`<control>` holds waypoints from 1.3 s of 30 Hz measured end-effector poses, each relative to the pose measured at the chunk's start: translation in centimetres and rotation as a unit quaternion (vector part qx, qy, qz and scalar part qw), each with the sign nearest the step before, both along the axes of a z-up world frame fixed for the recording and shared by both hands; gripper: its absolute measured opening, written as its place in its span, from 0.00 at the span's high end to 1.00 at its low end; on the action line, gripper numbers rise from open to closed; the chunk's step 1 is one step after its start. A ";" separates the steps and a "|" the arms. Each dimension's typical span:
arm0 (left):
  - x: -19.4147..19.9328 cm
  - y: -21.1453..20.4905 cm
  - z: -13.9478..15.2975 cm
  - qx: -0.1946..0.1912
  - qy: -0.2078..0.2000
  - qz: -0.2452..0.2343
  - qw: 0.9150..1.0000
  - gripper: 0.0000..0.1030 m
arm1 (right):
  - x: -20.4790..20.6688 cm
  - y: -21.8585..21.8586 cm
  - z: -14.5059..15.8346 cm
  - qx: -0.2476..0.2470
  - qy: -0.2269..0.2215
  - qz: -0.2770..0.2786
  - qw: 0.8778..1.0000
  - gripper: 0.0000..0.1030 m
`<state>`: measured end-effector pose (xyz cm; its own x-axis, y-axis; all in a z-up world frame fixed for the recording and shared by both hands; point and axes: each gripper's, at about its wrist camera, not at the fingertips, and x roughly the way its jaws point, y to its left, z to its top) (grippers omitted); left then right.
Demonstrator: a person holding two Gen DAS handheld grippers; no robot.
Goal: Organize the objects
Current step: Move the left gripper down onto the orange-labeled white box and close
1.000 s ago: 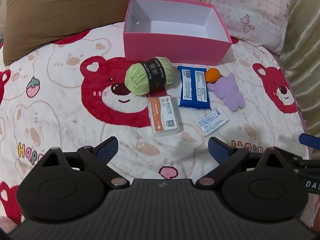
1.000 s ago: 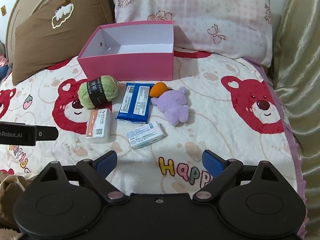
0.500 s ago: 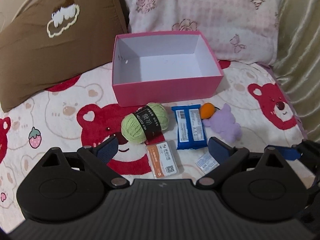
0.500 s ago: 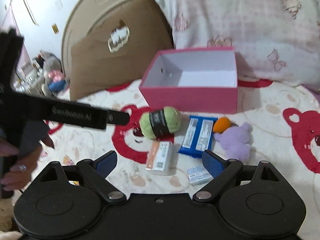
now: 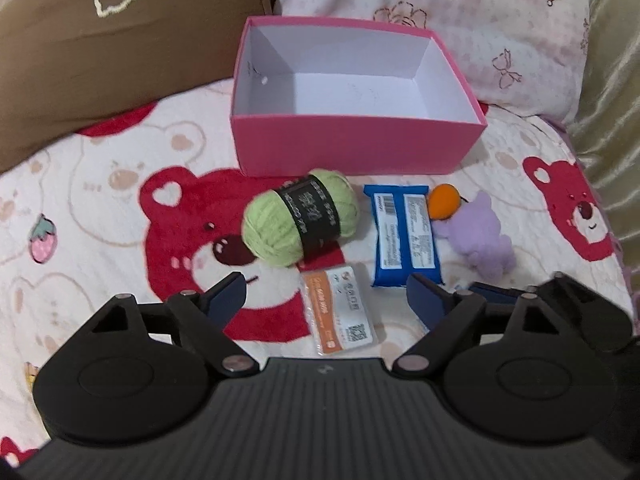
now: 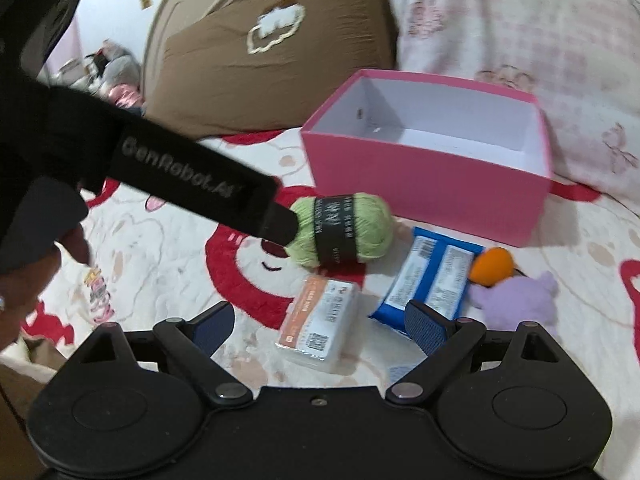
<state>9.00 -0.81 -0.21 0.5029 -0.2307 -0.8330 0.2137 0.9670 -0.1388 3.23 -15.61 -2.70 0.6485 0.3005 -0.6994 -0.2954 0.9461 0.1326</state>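
An open, empty pink box (image 5: 356,144) (image 6: 424,196) stands on the bear-print bedspread. In front of it lie a green yarn ball (image 5: 300,218) (image 6: 340,230), a blue packet (image 5: 404,234) (image 6: 430,276), an orange-and-white packet (image 5: 340,314) (image 6: 318,328), and an orange ball (image 5: 443,201) (image 6: 491,266) beside a purple plush (image 5: 478,236) (image 6: 516,300). My left gripper (image 5: 326,300) is open and empty, hovering over the orange-and-white packet. My right gripper (image 6: 320,324) is open and empty, just short of the same packet. The left gripper's body (image 6: 192,184) crosses the right wrist view.
A brown pillow (image 5: 112,48) and a pink patterned pillow (image 5: 460,20) lean behind the box. A beige curtain (image 5: 612,92) hangs at the right. A small white-blue packet (image 6: 400,372) is mostly hidden behind my right finger. The right gripper's body (image 5: 560,304) sits at the lower right.
Both grippers have moved forward and lower toward the objects. The left gripper's body now reaches further across the right wrist view, up to the yarn ball. Both stay open.
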 end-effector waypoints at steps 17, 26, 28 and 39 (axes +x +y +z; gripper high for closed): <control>-0.4 0.9 -6.8 -0.034 0.006 0.012 0.999 0.24 | -0.4 1.3 -5.4 0.022 -0.001 -0.014 1.000 0.18; -0.3 1.6 -9.5 -0.071 0.032 0.016 0.997 0.37 | 0.8 0.9 -7.2 0.050 0.040 -0.036 0.997 0.27; -0.2 1.6 -9.9 -0.073 0.032 0.018 0.997 0.40 | 0.8 0.6 -7.3 0.056 0.045 -0.037 0.997 0.27; 0.5 1.7 -12.4 -0.091 0.035 0.029 0.995 0.60 | 1.8 1.8 -8.7 0.053 0.048 -0.036 0.997 0.32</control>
<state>9.47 0.89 -12.58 0.4621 -0.3534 -0.8134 0.1422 0.9348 -0.3254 5.05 -13.86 -11.41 0.6025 0.3312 -0.7261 -0.2087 0.9436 0.2572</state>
